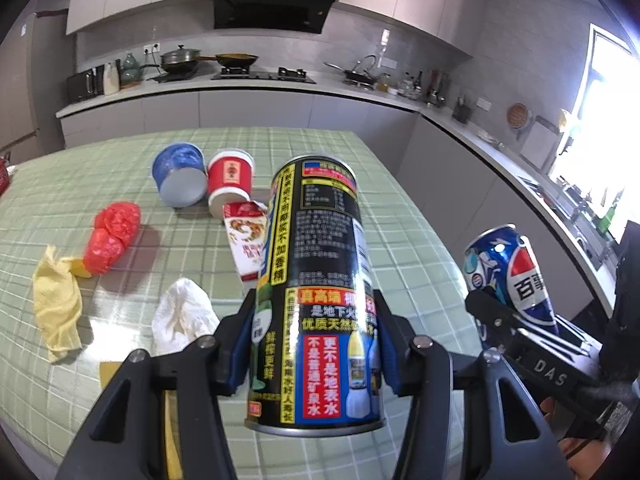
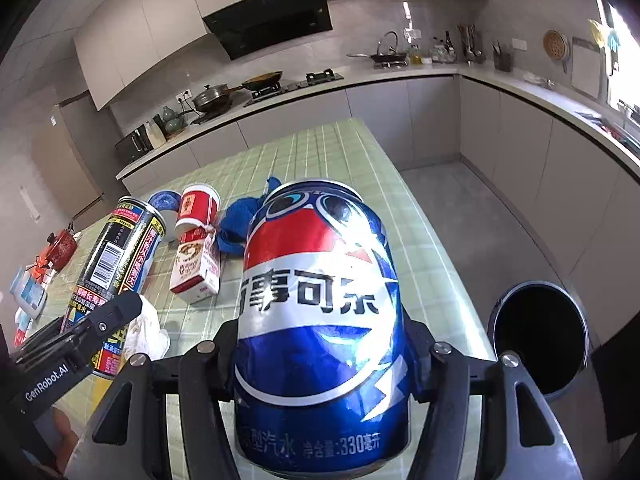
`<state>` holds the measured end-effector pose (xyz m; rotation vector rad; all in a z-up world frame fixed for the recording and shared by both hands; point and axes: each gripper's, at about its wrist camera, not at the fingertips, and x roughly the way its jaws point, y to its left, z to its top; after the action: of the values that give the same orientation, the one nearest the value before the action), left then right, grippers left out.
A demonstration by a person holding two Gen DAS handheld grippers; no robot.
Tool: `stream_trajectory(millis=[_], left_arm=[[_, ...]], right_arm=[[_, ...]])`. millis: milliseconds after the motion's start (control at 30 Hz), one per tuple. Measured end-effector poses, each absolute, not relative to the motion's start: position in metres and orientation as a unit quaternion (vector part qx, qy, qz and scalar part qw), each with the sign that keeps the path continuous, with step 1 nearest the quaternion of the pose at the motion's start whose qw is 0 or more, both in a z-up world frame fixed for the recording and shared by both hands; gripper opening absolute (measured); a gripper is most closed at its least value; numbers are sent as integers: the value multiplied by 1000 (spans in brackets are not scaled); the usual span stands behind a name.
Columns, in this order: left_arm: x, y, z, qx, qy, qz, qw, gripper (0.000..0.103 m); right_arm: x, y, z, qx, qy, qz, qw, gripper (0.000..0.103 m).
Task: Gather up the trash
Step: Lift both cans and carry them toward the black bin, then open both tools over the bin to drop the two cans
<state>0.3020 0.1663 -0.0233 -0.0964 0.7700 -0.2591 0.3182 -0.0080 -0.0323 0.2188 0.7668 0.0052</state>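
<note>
left wrist view: the left gripper (image 1: 316, 344) has its two blue-padded fingers closed against the sides of a tall black drink can with yellow and red printed panels (image 1: 320, 292), which is lifted clear of the table and tilted slightly. right wrist view: the right gripper (image 2: 320, 356) is clamped on a dented blue, red and white cola can (image 2: 320, 320), also off the table. both tools are loaded, neither has room for more.

progress, as a judgement: two pieces are picked up but not yet binned. the round black open-topped waste bin (image 2: 540, 340) stands on the floor just off the table's right edge, near the right gripper, and its inside is too dark to tell the contents.

left on the green checked tablecloth (image 1: 400, 240): a red-and-white carton with a torn-open top (image 1: 248, 240), a red paper cup (image 1: 231, 184) and a blue plastic tub (image 1: 180, 174) lying together, a crumpled red plastic bag (image 1: 112, 236), a yellow cloth (image 1: 56, 308), a white crumpled tissue (image 1: 182, 320) and a blue crumpled cloth (image 2: 240, 224).

nothing stands between the cola can and the bin. the other gripper sits close alongside, so the two could knock together.
</note>
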Motion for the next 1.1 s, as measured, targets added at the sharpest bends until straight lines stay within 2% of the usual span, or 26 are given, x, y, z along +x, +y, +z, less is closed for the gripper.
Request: stream_trajectory(millis=[600, 800, 1100], left_arm=[[272, 140, -27, -49, 367, -150, 917, 53], [264, 83, -30, -41, 366, -156, 916, 53], [256, -46, -41, -35, 382, -175, 907, 53]], right_arm=[[282, -21, -27, 99, 378, -20, 920, 62], [269, -72, -32, 111, 375, -26, 920, 62], [248, -228, -49, 132, 384, -62, 912, 62]])
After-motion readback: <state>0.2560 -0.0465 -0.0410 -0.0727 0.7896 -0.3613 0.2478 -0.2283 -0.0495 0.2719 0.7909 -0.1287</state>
